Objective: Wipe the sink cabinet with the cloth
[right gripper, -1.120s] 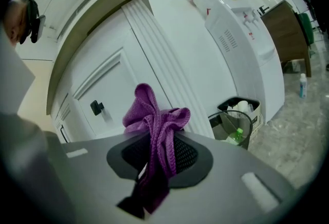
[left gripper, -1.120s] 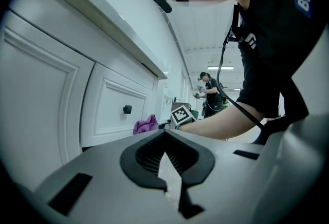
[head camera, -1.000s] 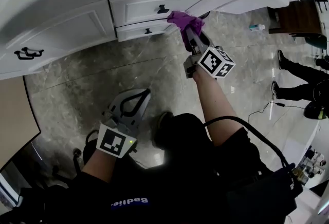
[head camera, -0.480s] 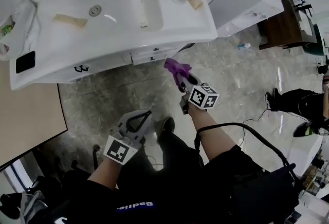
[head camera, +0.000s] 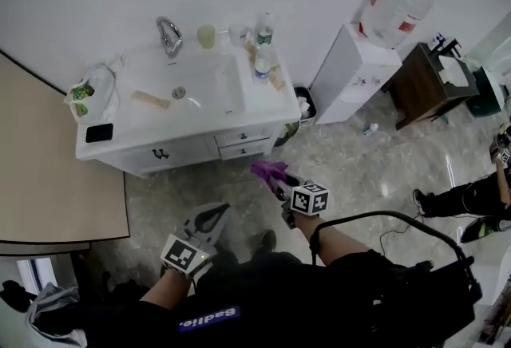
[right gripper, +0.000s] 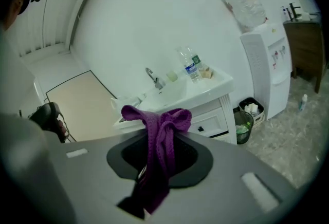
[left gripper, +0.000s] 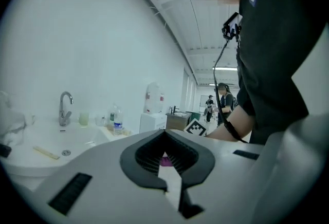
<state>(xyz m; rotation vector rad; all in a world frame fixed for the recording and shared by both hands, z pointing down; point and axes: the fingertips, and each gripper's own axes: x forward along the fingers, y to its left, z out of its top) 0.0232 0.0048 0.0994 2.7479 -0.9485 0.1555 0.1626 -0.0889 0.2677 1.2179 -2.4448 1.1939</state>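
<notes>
The white sink cabinet (head camera: pixel 192 148) stands against the wall, with its basin (head camera: pixel 200 87) on top and two small drawers (head camera: pixel 242 144) at its right front. My right gripper (head camera: pixel 275 177) is shut on a purple cloth (head camera: pixel 267 171), held over the floor a short way in front of those drawers. In the right gripper view the cloth (right gripper: pixel 159 138) hangs bunched between the jaws, with the cabinet (right gripper: pixel 205 115) behind it. My left gripper (head camera: pixel 209 219) hangs lower left, shut and empty; in its own view (left gripper: pixel 165 159) the jaws meet.
A tap (head camera: pixel 168 35), a cup (head camera: pixel 207 36) and bottles (head camera: pixel 263 29) stand on the countertop; a phone (head camera: pixel 99 132) lies at its left. A bin (head camera: pixel 301 108) and a water dispenser (head camera: pixel 363 59) stand right of the cabinet. A person's legs (head camera: pixel 459 203) show at far right.
The head view has risen far back from the cabinet, so the whole sink shows now. My right gripper with the cloth has come away from the drawers.
</notes>
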